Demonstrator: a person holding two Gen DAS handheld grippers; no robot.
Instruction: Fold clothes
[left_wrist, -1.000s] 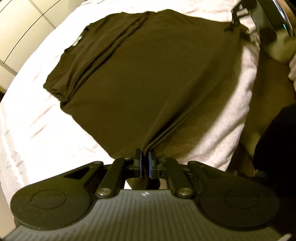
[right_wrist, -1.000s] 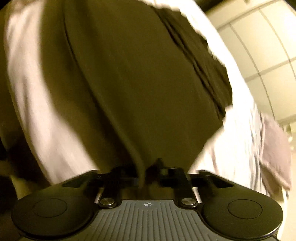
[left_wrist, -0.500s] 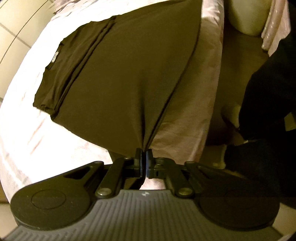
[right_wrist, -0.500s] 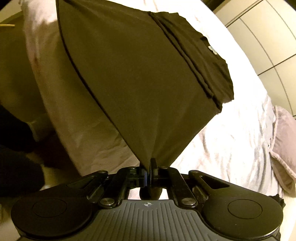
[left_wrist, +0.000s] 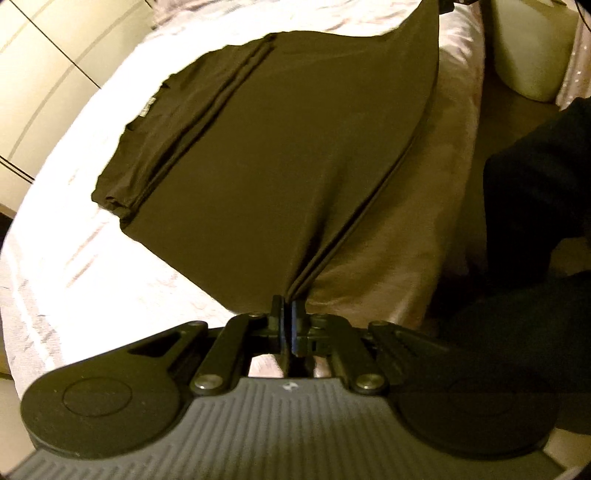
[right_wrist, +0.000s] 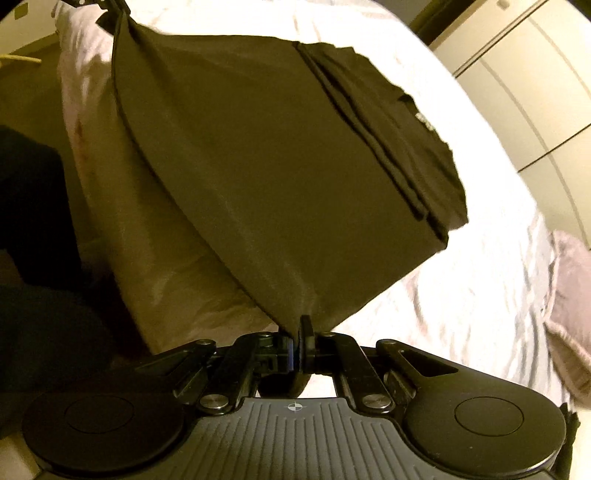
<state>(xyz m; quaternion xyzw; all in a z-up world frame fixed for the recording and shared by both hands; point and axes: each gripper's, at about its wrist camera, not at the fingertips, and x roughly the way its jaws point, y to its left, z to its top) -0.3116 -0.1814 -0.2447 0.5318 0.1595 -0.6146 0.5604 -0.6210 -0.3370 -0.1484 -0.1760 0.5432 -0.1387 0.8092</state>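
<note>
Left wrist view: left hand-held gripper, jaws closed, pinching a hem corner of a dark shirt. Shirt lies partly folded on a white bed, near edge lifted and stretched taut towards the top right. Pale neck label at the collar; writing too small to read. Cream bin beyond the bed.

Right wrist view: right hand-held gripper, jaws closed on the opposite hem corner of the shirt. Label visible, blurred, unreadable. Folded sleeve layers stacked at the far side. Pillow on the bed, right.
</note>
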